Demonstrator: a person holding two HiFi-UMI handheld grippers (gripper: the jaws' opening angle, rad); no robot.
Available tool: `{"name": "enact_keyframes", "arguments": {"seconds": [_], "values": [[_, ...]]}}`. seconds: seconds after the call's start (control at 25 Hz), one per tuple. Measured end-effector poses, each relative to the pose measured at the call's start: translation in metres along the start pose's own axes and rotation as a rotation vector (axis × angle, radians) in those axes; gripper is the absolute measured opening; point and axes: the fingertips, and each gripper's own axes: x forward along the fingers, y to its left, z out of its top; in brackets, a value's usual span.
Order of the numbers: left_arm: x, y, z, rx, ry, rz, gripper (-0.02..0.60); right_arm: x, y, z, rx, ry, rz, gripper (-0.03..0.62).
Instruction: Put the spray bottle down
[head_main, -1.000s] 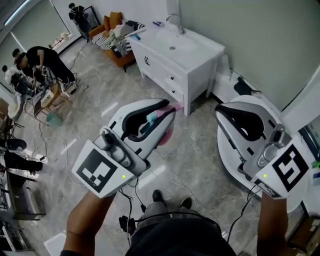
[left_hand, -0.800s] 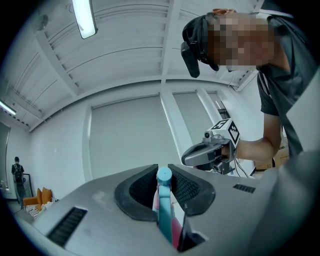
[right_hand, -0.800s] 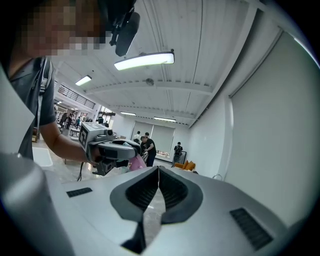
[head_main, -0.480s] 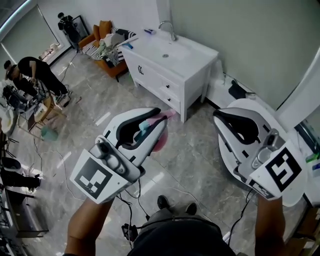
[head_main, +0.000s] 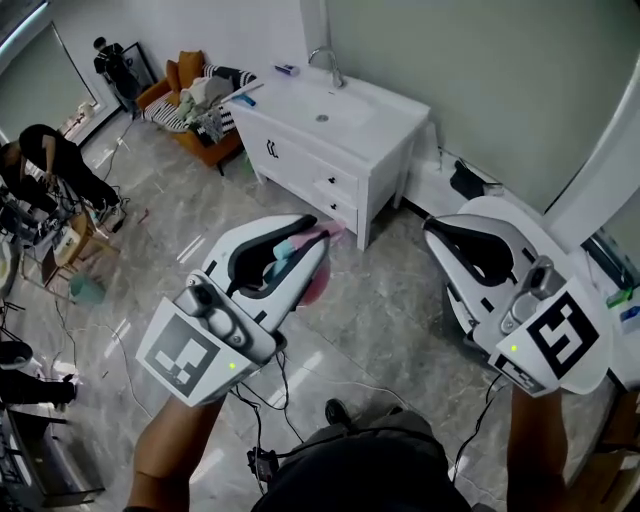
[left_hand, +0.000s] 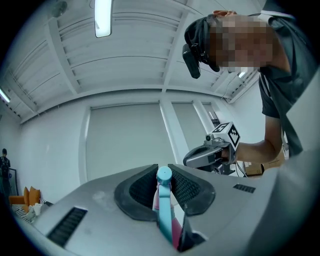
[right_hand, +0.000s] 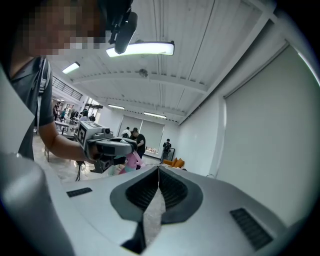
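Clenched on the spray bottle (head_main: 318, 283), the left gripper (head_main: 322, 234) is held above a grey marble floor (head_main: 400, 330) at about 8 o'clock in the head view, with its jaws pointing toward 1 o'clock. The bottle's pale blue spray head sits pinched between the two dark pads, and its pink body hangs below the jaws on the 4 o'clock side. In the left gripper view the blue neck stands upright in the gap, with pink showing behind it.

At 4 o'clock in the head view the right gripper (head_main: 430, 226) is well apart from the left one. Its jaws are pressed together with nothing between them, and their tips point toward 11 o'clock. A bare forearm (head_main: 175, 440) runs back from each tool to the bottom edge of the picture.

Ahead, at 12 o'clock, a white vanity cabinet (head_main: 345, 170) stands against the wall, with a basin and a chrome tap (head_main: 328, 68) on top. An orange sofa (head_main: 180, 82) piled with cloth sits at 11 o'clock. A person in black (head_main: 55, 160) bends over equipment at 10 o'clock. Cables (head_main: 270, 400) trail across the floor near 6 o'clock.
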Motion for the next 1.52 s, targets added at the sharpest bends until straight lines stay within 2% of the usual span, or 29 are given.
{"name": "enact_keyframes", "arguments": {"seconds": [0.36,0.6,0.76,0.88,1.04,1.24,1.52], "values": [[-0.014,0.019,-0.001,-0.009,-0.034,0.003,0.061,0.019,0.007,0.004,-0.011,0.01,-0.012,0.008],[-0.007,0.021,-0.004,-0.031,-0.023,0.02,0.061,0.021,-0.003,-0.004,-0.004,0.036,0.015,0.008],[-0.003,0.02,-0.011,-0.05,0.009,0.054,0.061,0.02,-0.012,-0.007,-0.006,0.0,0.024,0.008],[0.022,0.02,-0.022,-0.052,0.024,0.062,0.061,0.017,-0.036,-0.02,0.003,-0.002,0.035,0.008],[0.068,0.03,-0.024,-0.003,0.039,0.054,0.061,0.022,-0.081,-0.031,0.025,-0.007,0.062,0.008],[0.09,0.032,-0.022,0.018,0.067,0.091,0.061,0.022,-0.105,-0.039,0.032,-0.03,0.102,0.008],[0.125,0.04,-0.042,0.055,0.076,0.101,0.061,0.031,-0.138,-0.064,0.046,-0.036,0.151,0.008]]}}
